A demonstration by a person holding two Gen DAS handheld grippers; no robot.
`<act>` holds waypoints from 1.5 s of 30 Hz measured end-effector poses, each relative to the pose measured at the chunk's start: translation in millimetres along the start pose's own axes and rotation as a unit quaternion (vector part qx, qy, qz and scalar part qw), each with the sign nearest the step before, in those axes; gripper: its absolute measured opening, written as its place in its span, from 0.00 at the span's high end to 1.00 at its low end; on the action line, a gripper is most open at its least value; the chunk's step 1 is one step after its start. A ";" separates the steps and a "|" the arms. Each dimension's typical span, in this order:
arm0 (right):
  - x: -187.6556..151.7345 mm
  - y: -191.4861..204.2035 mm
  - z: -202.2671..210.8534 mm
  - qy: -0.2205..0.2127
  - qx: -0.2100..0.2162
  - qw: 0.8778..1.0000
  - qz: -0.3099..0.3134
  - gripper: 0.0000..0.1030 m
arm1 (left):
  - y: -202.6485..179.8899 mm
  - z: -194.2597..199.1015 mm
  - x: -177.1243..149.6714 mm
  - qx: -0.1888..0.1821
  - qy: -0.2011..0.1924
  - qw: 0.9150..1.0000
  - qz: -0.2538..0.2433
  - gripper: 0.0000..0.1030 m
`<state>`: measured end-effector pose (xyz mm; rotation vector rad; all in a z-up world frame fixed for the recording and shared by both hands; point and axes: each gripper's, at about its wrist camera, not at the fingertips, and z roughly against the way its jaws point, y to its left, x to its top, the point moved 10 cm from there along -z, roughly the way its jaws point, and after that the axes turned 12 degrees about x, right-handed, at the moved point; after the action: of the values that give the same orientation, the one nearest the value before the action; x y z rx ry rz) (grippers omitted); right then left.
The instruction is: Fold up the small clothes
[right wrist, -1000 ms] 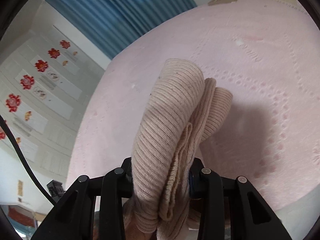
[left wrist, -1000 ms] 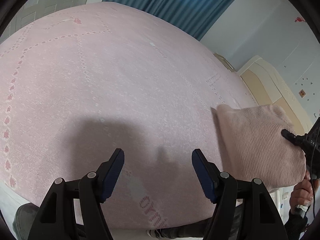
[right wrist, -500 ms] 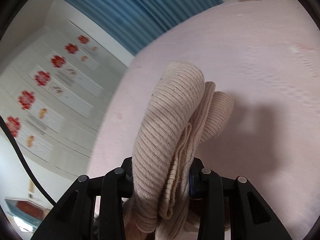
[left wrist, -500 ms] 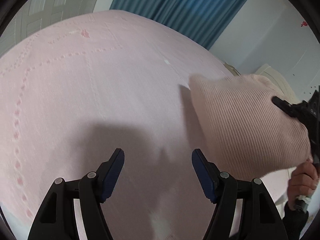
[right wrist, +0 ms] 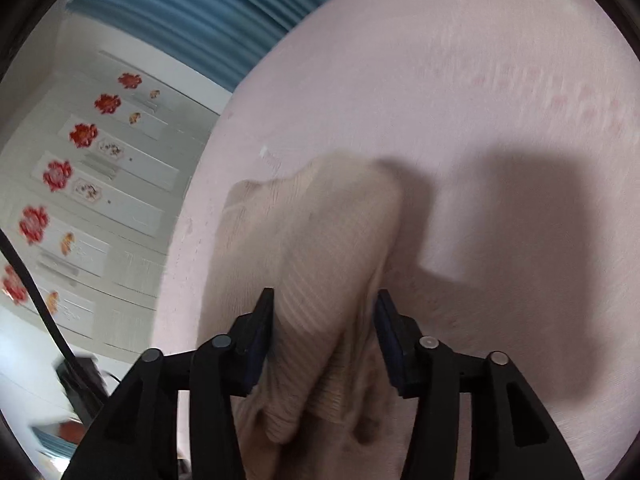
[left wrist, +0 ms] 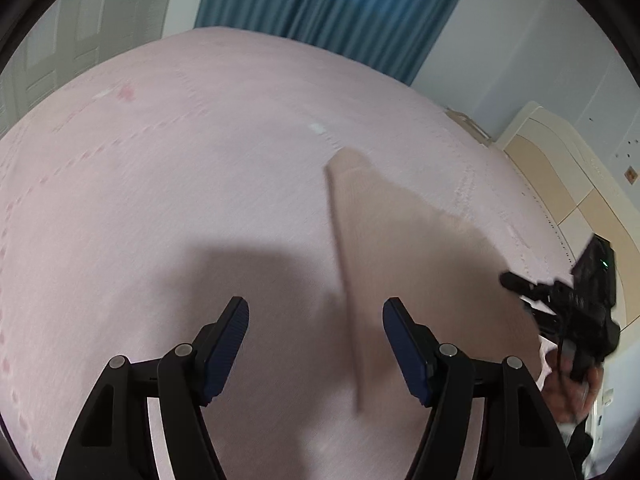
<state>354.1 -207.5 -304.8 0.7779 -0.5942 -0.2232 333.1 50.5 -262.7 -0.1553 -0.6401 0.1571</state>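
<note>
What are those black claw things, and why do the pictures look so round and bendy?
Those are two grabbing tools, one in each of a person's hands. Each carries a small camera that looks along its two fingers through a very wide lens, and that lens bends the picture. One picture comes from the left tool, the other from the right tool. Below them is a bed with a pink cover. The beige knitted garment is the small piece of clothing to fold. The left tool is open and empty. The right tool's jaws have just been opening, with the garment between them, seemingly let go.
</note>
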 end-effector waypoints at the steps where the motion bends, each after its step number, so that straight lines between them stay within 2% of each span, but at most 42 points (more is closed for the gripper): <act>1: 3.6 4.3 8.5 -0.009 -0.014 0.999 0.035 0.51 | -5.5 -1.5 3.0 -0.001 0.000 1.000 -0.001 0.34; 3: 2.9 11.9 22.7 -0.026 -0.011 0.997 0.066 0.51 | -18.6 -10.4 16.7 0.002 -0.004 1.000 -0.002 0.34; 7: -10.5 43.1 34.2 -0.018 0.069 0.994 0.085 0.51 | -35.7 -29.5 34.7 0.017 -0.016 1.000 -0.004 0.34; 8: -14.2 48.0 32.6 -0.015 0.071 0.993 0.093 0.51 | -36.8 -32.2 34.9 0.020 -0.017 1.000 -0.004 0.34; 10: -23.2 50.3 21.4 -0.001 0.048 0.992 0.116 0.51 | -36.9 -39.5 30.9 0.019 -0.019 1.000 -0.002 0.34; 12: -33.5 42.6 5.7 0.012 -0.010 0.991 0.132 0.51 | -35.3 -39.6 27.2 0.005 -0.028 1.000 0.008 0.34; 13: -38.5 36.0 -4.6 0.027 -0.038 0.989 0.139 0.55 | -36.0 -40.8 27.6 0.002 -0.027 1.000 0.009 0.34; 14: -42.4 34.0 -13.3 0.041 -0.042 0.988 0.140 0.69 | -37.3 -41.4 27.5 -0.002 -0.024 1.000 0.009 0.34; 15: -45.5 33.0 -11.0 0.040 -0.032 0.989 0.138 0.77 | -39.4 -41.6 28.5 -0.011 -0.023 1.000 0.011 0.34; 16: -43.1 39.5 -7.1 0.021 -0.018 0.989 0.143 0.85 | -41.4 -41.2 29.8 -0.019 -0.023 0.999 0.015 0.34; 17: -41.0 46.3 -0.2 0.002 -0.007 0.988 0.155 0.86 | -42.5 -40.6 30.6 -0.022 -0.024 0.999 0.016 0.34; 19: -32.8 65.7 21.7 -0.037 0.042 0.982 0.181 0.87 | -42.7 -40.3 31.1 -0.020 -0.031 0.999 0.012 0.34; 21: -29.1 61.7 35.1 -0.057 0.068 0.982 0.166 0.87 | -40.5 -42.5 30.1 -0.013 -0.033 0.999 0.009 0.34; 23: -25.0 36.6 23.1 -0.034 0.023 0.989 0.145 0.87 | -41.0 -47.5 27.9 -0.022 -0.022 0.999 0.011 0.34; 24: -28.7 16.2 9.0 -0.005 -0.017 0.991 0.130 0.87 | -42.3 -50.2 26.3 -0.030 -0.012 0.999 0.014 0.34; 26: -29.2 -2.0 -10.1 0.024 -0.043 0.993 0.104 0.85 | -45.1 -55.8 23.0 -0.038 0.004 0.999 0.020 0.34; 27: -25.1 -1.1 -10.3 0.018 -0.041 0.994 0.099 0.84 | -46.5 -58.2 21.2 -0.038 0.009 0.999 0.020 0.34; 29: -13.9 8.6 0.3 -0.004 -0.043 0.992 0.119 0.74 | -47.6 -63.1 18.5 -0.022 0.014 1.000 0.011 0.34; 31: -0.9 9.8 16.6 -0.045 -0.059 0.989 0.128 0.66 | -50.8 -67.9 14.7 -0.009 0.023 1.000 -0.003 0.34; 35: 10.4 11.9 28.8 -0.095 -0.062 0.987 0.114 0.66 | -54.0 -71.6 9.8 -0.005 0.032 0.999 -0.013 0.34; 37: 9.4 22.7 31.9 -0.109 -0.034 0.987 0.118 0.66 | -54.7 -73.0 8.0 0.002 0.032 0.999 -0.018 0.33; 39: 8.0 37.7 17.0 -0.097 -0.019 0.985 0.141 0.66 | -57.1 -73.5 6.3 0.010 0.029 0.999 -0.033 0.33; 41: -2.9 40.9 -1.5 -0.064 -0.027 0.984 0.167 0.66 | -57.0 -72.2 4.9 0.016 0.025 0.999 -0.043 0.33; 43: -11.2 27.6 -23.8 -0.029 -0.082 0.979 0.183 0.66 | -57.0 -73.2 3.7 0.017 0.025 0.999 -0.045 0.33; 45: -14.4 19.8 -30.0 -0.027 -0.106 0.976 0.188 0.69 | -57.9 -74.0 2.3 0.012 0.028 0.999 -0.045 0.32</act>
<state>359.2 -170.1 -313.5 0.4420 -0.7439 0.0414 385.2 -12.7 -308.8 -0.1079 -0.5876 0.0732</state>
